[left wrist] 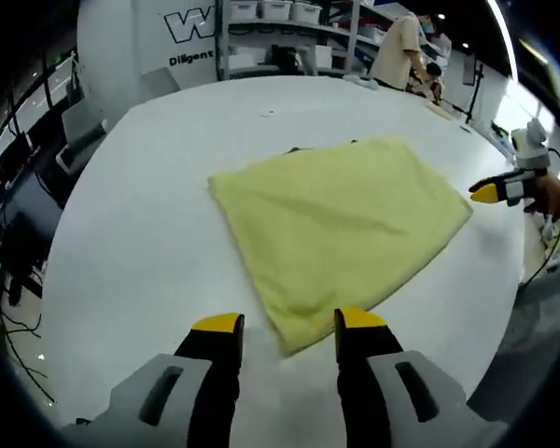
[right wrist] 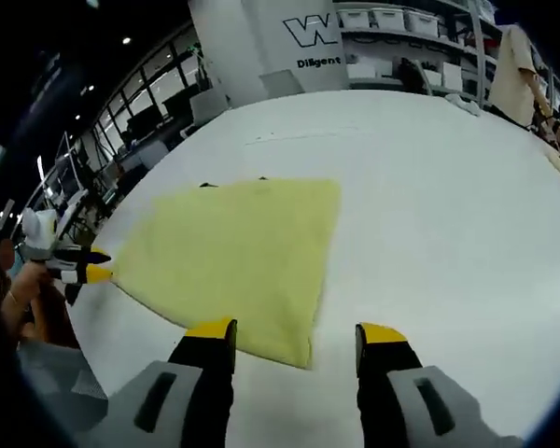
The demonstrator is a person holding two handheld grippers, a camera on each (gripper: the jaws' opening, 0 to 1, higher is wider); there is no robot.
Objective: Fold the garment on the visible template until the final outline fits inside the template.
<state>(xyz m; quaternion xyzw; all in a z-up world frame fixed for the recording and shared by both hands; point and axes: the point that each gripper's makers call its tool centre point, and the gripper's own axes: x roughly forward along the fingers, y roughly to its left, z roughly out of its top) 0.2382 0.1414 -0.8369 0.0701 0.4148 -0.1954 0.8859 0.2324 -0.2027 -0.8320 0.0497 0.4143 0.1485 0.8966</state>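
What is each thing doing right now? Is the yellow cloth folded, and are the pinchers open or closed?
yellow garment: folded into a flat four-sided shape, lying on the table, nothing gripping it.
left gripper: open, empty, jaws on either side of the garment's near corner.
right gripper: open, empty, jaws near another corner.
white table: bare around the garment; dark marks peek out at the garment's far edge.

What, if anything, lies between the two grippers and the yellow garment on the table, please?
Nothing visible does. The left gripper and right gripper both hover open at corners of the folded yellow garment, with bare white table around it.
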